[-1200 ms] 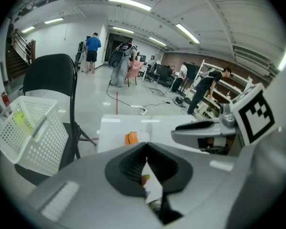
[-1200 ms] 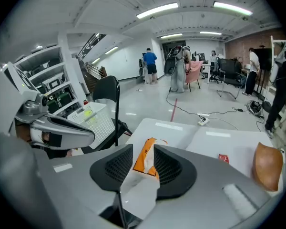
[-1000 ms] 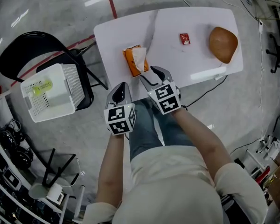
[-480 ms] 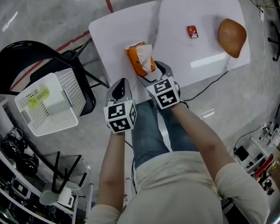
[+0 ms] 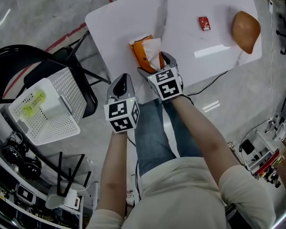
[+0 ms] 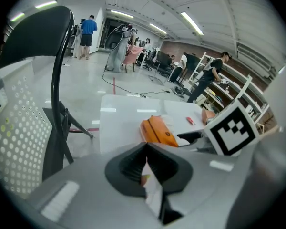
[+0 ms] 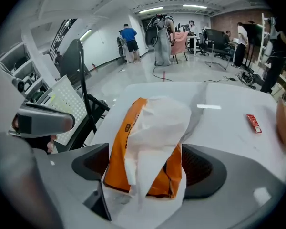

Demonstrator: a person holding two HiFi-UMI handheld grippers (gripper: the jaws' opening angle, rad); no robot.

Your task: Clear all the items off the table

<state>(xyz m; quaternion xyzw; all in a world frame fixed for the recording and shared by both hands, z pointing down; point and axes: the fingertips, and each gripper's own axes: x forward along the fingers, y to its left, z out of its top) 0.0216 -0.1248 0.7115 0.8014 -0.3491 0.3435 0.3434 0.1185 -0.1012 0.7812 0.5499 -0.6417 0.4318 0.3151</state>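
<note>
An orange tissue pack [image 5: 144, 53] with a white tissue sticking out lies near the front edge of the white table [image 5: 119, 25]. My right gripper [image 5: 155, 65] is open. Its jaws have just been opening and now stand on either side of the pack [image 7: 143, 142], apart from its sides; the same gripper [image 7: 148, 170] shows in the right gripper view. My left gripper [image 5: 123, 80] is shut and holds nothing. It hangs just off the table's front edge, left of the pack [image 6: 157, 131]. A small red packet [image 5: 204, 23] and a brown rounded lump [image 5: 246, 29] lie further right.
A white perforated basket [image 5: 43, 106] sits on a black folding chair [image 5: 19, 63] left of the table. A cable runs on the floor under the table's right side. Shelves and clutter line the left and right edges. People stand far back in the room.
Both grippers have come down toward the table's front edge. The right jaws have opened wider and now straddle the tissue pack. The left gripper stays shut.
</note>
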